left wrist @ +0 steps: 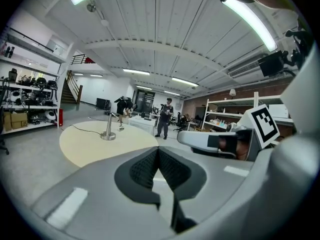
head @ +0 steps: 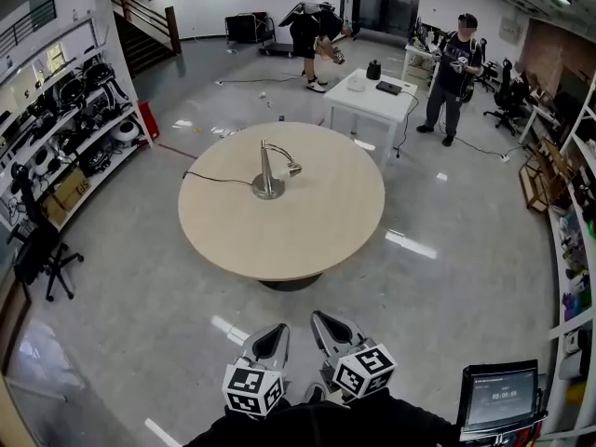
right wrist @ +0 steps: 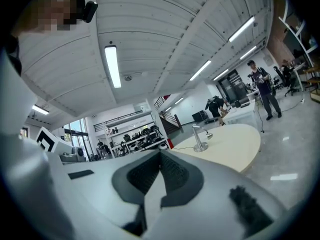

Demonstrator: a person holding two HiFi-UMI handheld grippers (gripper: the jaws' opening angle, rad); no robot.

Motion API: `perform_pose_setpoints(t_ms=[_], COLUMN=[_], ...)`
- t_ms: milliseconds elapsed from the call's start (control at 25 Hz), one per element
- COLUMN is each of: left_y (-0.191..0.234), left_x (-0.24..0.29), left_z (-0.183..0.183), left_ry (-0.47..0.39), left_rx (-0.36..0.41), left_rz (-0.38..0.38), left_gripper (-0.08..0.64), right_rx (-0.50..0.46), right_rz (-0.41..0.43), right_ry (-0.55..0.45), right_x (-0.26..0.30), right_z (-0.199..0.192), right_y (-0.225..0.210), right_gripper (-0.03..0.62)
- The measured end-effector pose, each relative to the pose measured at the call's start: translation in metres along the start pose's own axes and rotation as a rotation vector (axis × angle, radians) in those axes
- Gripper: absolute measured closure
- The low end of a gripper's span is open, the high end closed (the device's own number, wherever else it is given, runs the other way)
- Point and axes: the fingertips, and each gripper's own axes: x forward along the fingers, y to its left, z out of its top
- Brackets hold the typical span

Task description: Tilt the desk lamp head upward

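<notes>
Standing near the middle of the round table [head: 307, 240], the desk lamp [head: 269, 177] is well apart from the left gripper [head: 276, 331] and right gripper [head: 323, 319] — both clenched on nothing, side by side above the floor

Operator's dress: a black garment [head: 326, 425], visible only as a strip directly below the left marker cube [head: 252, 389], which carries black-on-white square markers. Left claw [head: 277, 330], just ahead of the left marker cube: pale grey moulded shell tapering to a point with a dark teardrop recess on top; its own view shows the left-claw pads [left wrist: 144, 168], black and finely ribbed in a black surround, and a pale rectangular patch [left wrist: 66, 208] on the shell. Right claw [head: 318, 317], to the right of the left marker cube: same grey shell, ribbed black right-claw pads [right wrist: 174, 172], and a matching right marker cube [head: 364, 371].
</notes>
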Motion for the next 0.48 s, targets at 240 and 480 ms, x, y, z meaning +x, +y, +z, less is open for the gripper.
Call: perform_pose_setpoints(t_ms=[240, 480], left_y=[0.008, 0.027], left_x=[0.026, 0.059], left_z=[-0.004, 0.004], left_ry=[0.013, 0.015], left_rx=[0.000, -0.007], left_rz=[-0.011, -0.040], left_gripper=[0.554, 0.554], right_rx=[0.015, 0.010], right_rz=[0.013, -0.030], right_ry=[0.036, 0.040], right_x=[0.021, 0.048], right_z=[-0.010, -0.003], right_y=[-0.021, -0.046], right_gripper=[0.594, 0.594])
